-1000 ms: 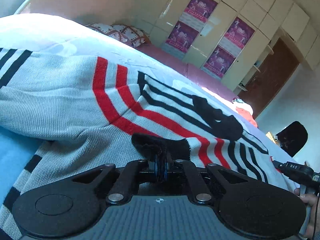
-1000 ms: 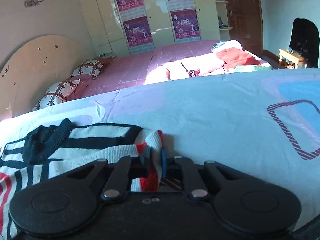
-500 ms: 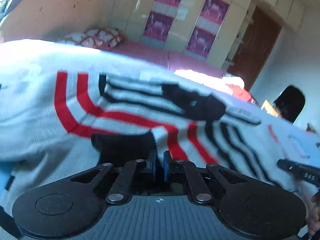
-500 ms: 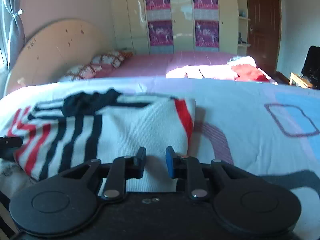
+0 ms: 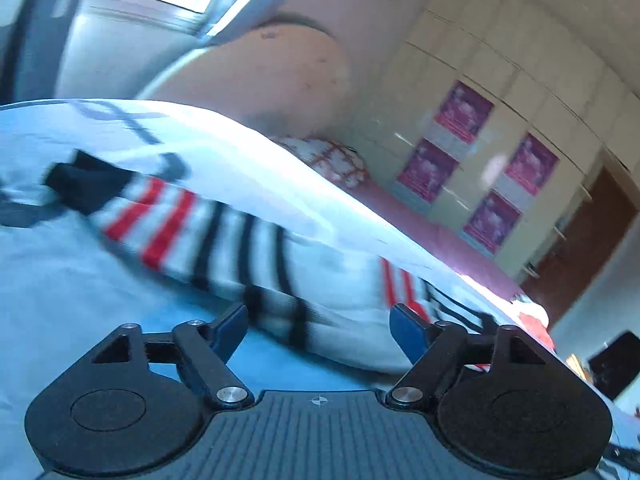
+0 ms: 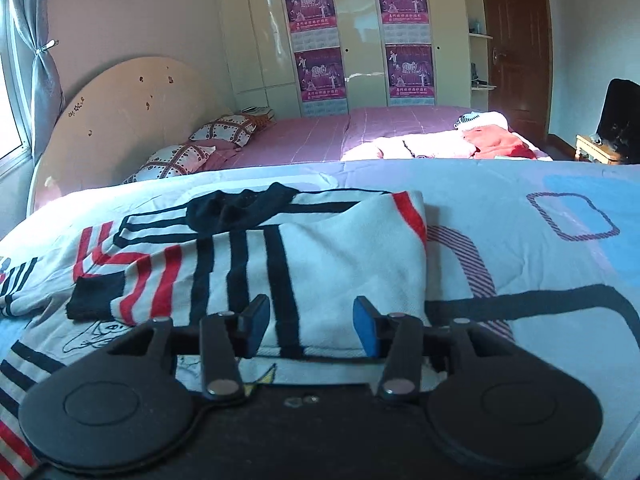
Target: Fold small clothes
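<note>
A small white knit sweater [image 6: 320,248] with black and red stripes lies on the blue patterned bedsheet [image 6: 540,248], its right side folded over toward the middle. A sleeve with a black cuff [image 6: 96,298] lies across its left part. My right gripper [image 6: 310,324] is open and empty, just above the sweater's near edge. In the blurred left wrist view the same sweater [image 5: 256,248] lies ahead with its black cuff [image 5: 86,188] at the far left. My left gripper [image 5: 318,326] is open and empty, close in front of the sweater.
A second bed with a pink cover [image 6: 320,136], patterned pillows [image 6: 224,130] and a heap of pink and red clothes [image 6: 472,144] stands behind. Cream wardrobes with posters [image 6: 360,40], a brown door [image 6: 516,40], a small wooden table [image 6: 596,148] at right.
Both grippers have let go of the sweater and opened wide. The folded side now lies flat. The left gripper has swung away to the left and the right has drawn back.
</note>
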The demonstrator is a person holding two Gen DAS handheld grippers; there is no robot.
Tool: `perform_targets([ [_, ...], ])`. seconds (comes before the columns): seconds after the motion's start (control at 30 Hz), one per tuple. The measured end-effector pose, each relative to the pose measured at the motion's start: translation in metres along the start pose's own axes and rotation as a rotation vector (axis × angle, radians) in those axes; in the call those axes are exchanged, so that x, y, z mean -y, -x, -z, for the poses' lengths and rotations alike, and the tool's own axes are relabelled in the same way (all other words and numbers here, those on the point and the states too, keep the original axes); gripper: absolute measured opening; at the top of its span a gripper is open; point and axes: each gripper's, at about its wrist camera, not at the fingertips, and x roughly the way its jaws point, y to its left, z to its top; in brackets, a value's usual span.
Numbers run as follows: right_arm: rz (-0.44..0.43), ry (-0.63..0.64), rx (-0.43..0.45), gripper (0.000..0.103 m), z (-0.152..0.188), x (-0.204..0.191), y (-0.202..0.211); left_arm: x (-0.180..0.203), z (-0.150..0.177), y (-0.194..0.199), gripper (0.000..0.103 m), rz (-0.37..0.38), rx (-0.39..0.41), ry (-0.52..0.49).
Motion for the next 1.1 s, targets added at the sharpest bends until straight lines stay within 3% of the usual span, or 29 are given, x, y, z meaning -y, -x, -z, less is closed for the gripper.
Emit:
perform_targets([
  [0.1, 0.001, 0.005, -0.013, 0.046, 0.005, -0.022, 0.004, -0.079, -0.027, -0.004, 0.07, -0.086, 0.022, 0.191],
  [0.17, 0.003, 0.009, -0.021, 0.045, 0.005, -0.036, 0.004, -0.119, -0.04, -0.014, 0.059, -0.131, 0.027, 0.281],
  [0.27, 0.005, -0.001, -0.016, 0.045, 0.002, -0.056, 0.007, -0.162, -0.049, -0.038, 0.049, -0.106, 0.023, 0.399],
  [0.47, 0.007, -0.011, 0.004, 0.045, -0.004, -0.087, 0.013, -0.173, -0.072, -0.082, 0.047, -0.063, -0.011, 0.406],
  [0.5, 0.009, -0.012, 0.008, 0.045, -0.004, -0.09, 0.015, -0.17, -0.076, -0.086, 0.036, -0.058, -0.018, 0.388],
  [0.53, 0.011, -0.016, 0.011, 0.045, -0.004, -0.092, 0.016, -0.166, -0.079, -0.091, 0.015, -0.064, -0.029, 0.373],
  [0.57, 0.014, -0.021, 0.013, 0.045, -0.004, -0.091, 0.018, -0.163, -0.08, -0.095, 0.005, -0.054, -0.041, 0.378],
  [0.63, 0.028, -0.031, 0.015, 0.045, -0.003, -0.088, 0.022, -0.142, -0.086, -0.089, 0.005, 0.014, 0.006, 0.35],
  [0.77, 0.066, -0.06, 0.018, 0.045, 0.003, -0.076, 0.031, -0.057, -0.092, -0.087, 0.005, 0.186, 0.024, 0.159],
  [0.93, 0.11, -0.101, 0.018, 0.045, 0.009, -0.058, 0.042, 0.085, -0.051, -0.099, 0.005, 0.417, -0.089, -0.074],
  [1.1, 0.147, -0.127, 0.029, 0.045, 0.014, -0.038, 0.059, 0.187, 0.019, -0.122, 0.005, 0.492, -0.27, -0.201],
])
